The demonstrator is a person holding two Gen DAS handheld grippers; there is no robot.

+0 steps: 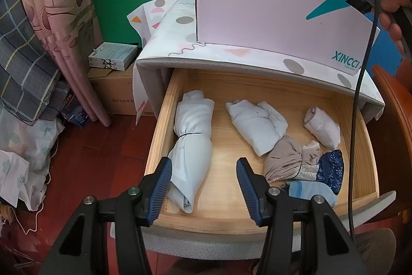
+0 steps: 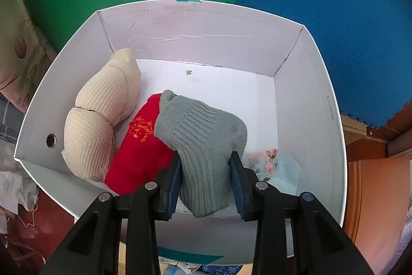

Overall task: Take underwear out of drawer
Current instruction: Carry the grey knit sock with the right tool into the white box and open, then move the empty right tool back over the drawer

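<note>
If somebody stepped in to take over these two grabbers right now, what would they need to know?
Right gripper: over the white box, a grey knitted piece between its jaws, pads against its sides.
Left gripper: open, empty, over the open drawer.
Done: a cream piece, a red piece and a pale blue piece lie in the box.
Left: let the grey piece go; the drawer holds three pale rolled bundles, a beige piece, a dark blue patterned piece and a light blue piece.
</note>
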